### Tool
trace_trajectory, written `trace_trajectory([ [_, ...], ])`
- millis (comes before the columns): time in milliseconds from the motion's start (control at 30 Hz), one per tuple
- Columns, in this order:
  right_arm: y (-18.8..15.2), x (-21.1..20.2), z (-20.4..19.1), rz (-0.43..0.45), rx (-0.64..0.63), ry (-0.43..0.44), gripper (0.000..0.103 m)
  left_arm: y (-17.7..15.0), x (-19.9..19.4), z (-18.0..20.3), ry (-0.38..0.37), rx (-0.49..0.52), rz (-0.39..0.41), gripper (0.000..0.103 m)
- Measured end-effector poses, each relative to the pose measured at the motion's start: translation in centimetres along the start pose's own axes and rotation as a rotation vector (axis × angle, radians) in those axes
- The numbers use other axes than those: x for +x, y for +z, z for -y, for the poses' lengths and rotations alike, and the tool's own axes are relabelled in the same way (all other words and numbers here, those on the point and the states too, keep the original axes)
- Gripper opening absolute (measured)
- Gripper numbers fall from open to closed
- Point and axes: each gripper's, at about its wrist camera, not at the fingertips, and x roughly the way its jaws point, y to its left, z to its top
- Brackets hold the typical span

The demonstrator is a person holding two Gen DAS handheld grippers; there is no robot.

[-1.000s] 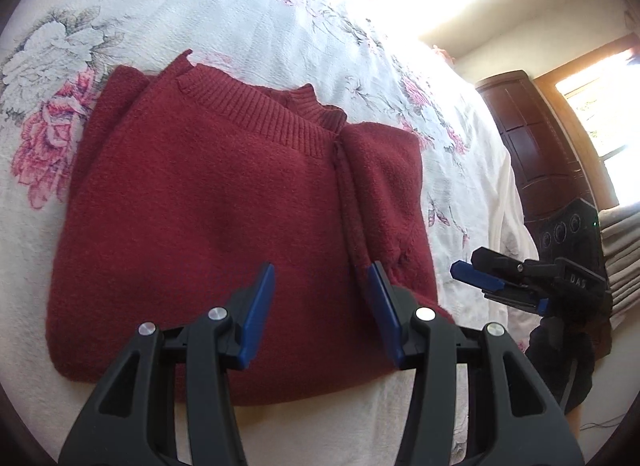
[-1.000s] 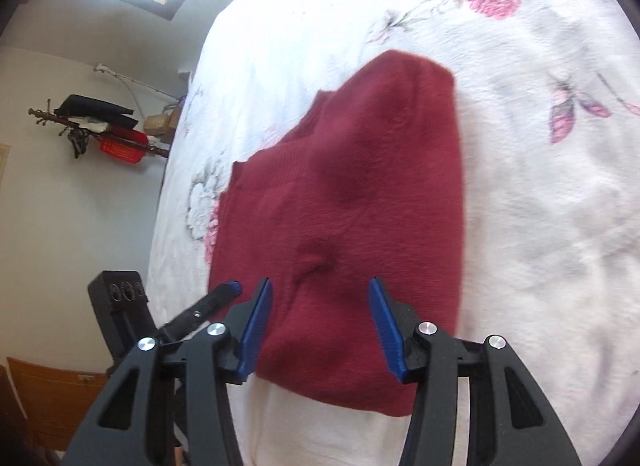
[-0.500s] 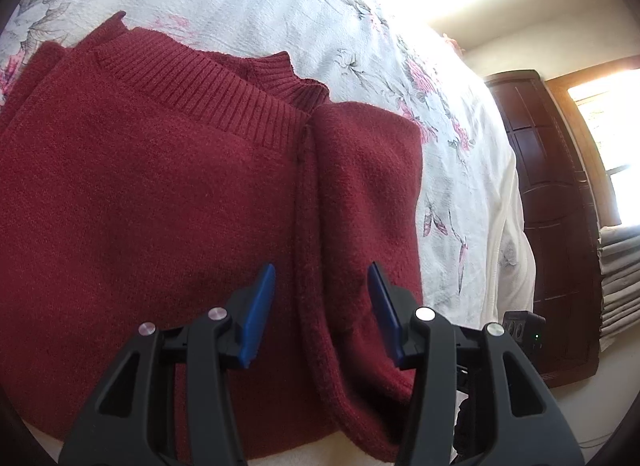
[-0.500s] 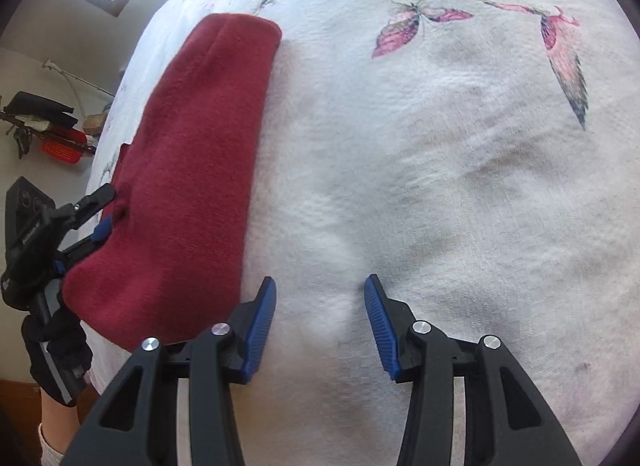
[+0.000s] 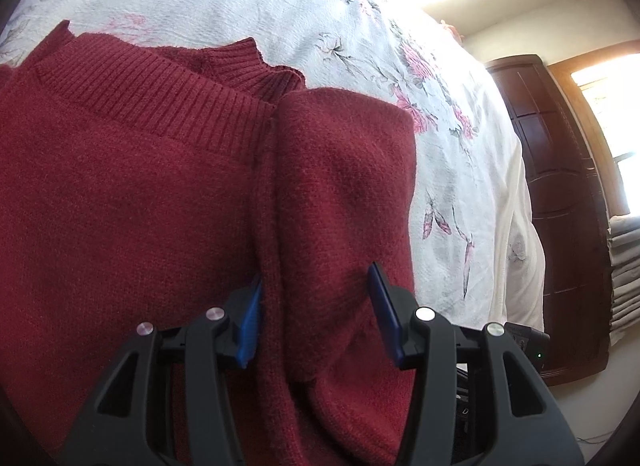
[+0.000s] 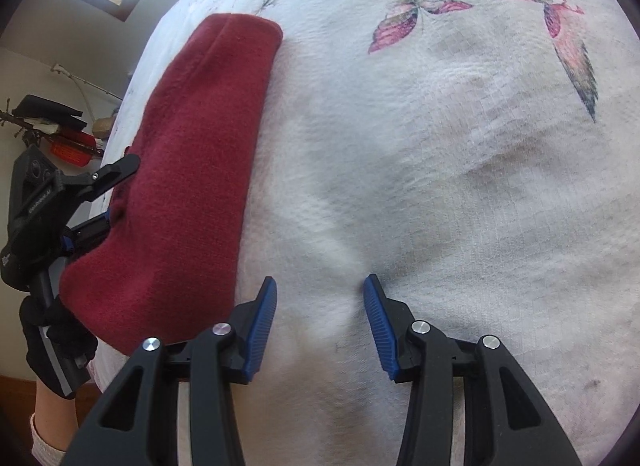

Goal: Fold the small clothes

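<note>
Closer now than a second ago, the left gripper [image 5: 314, 312] straddles, jaws wide and unclosed, the folded sleeve edge of the red sweater [image 5: 160, 205] on the bedspread [image 6: 440, 165], while the right gripper [image 6: 320, 320], open and empty, has swung right, suggesting a left-handed fold next.

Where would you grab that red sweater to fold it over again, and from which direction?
Probably by the thick folded edge on the red sweater, where the left gripper already straddles a raised ridge of fabric with both fingers open. Coming in low from the near edge of the bed suits it: the layers stack there and can be pinched together. The right gripper sits open over bare bedspread.
</note>
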Motion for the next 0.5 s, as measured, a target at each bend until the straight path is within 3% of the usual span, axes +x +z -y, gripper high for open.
trace_trajectory([
  [100, -0.3, 0.2, -0.5, 0.003, -0.015, -0.016, 0.046, 0.1, 0.1, -0.1, 0.005, -0.021, 0.001, 0.041],
  [167, -0.5, 0.2, -0.6, 0.006, -0.030, -0.033, 0.046, 0.1, -0.1, -0.3, 0.010, -0.026, 0.010, 0.031],
  [200, -0.6, 0.1, -0.9, 0.008, -0.035, -0.040, 0.046, 0.1, -0.2, -0.3, 0.006, -0.029, 0.014, 0.021],
  [500, -0.3, -0.3, -1.8, 0.011, -0.006, -0.053, 0.046, 0.0, -4.1, 1.0, -0.065, -0.002, 0.090, 0.015],
])
